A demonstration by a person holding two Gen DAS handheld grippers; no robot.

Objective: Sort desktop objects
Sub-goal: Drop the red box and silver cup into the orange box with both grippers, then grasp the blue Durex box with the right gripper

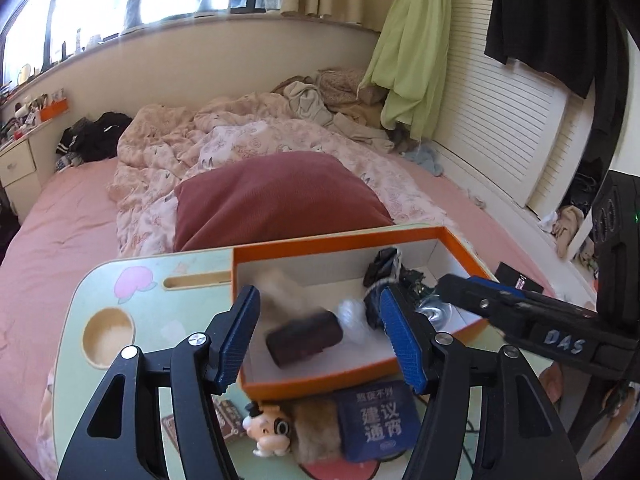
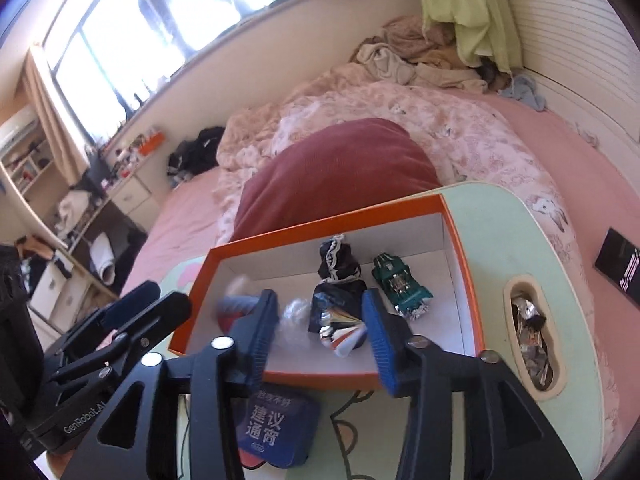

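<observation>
You are holding two black grippers with blue pads over a pale green lap table [image 1: 132,276] that sits on a pink bed. Your left gripper [image 1: 318,340] has its jaws partly apart, with nothing pressed between them. Seen between the pads, a dark brown oblong object [image 1: 304,338] with a blurred pale top lies inside the orange box [image 1: 340,244], near its front wall; the blur makes it hard to say what it is. Your right gripper [image 2: 322,338] is likewise partly spread and grips nothing.

The orange box has a white interior and stands on the table in front of a dark red pillow [image 1: 276,196]. Inside it, from the right wrist view, you can see a green toy car [image 2: 402,288] toward the right, a black bundle with white lace trim [image 2: 338,266] at the middle, a dark foil wrapper [image 2: 338,316] in front of the bundle, and a crumpled clear plastic piece [image 2: 296,314] just left of the wrapper.

On the table in front of the box lie a blue tin with white Chinese characters [image 1: 378,420], a brown furry item [image 1: 316,428] touching its left side, and a small cartoon figurine [image 1: 268,432] beside the fur. An oval recess [image 2: 534,332] at the table's right edge holds crumpled foil wrappers
</observation>
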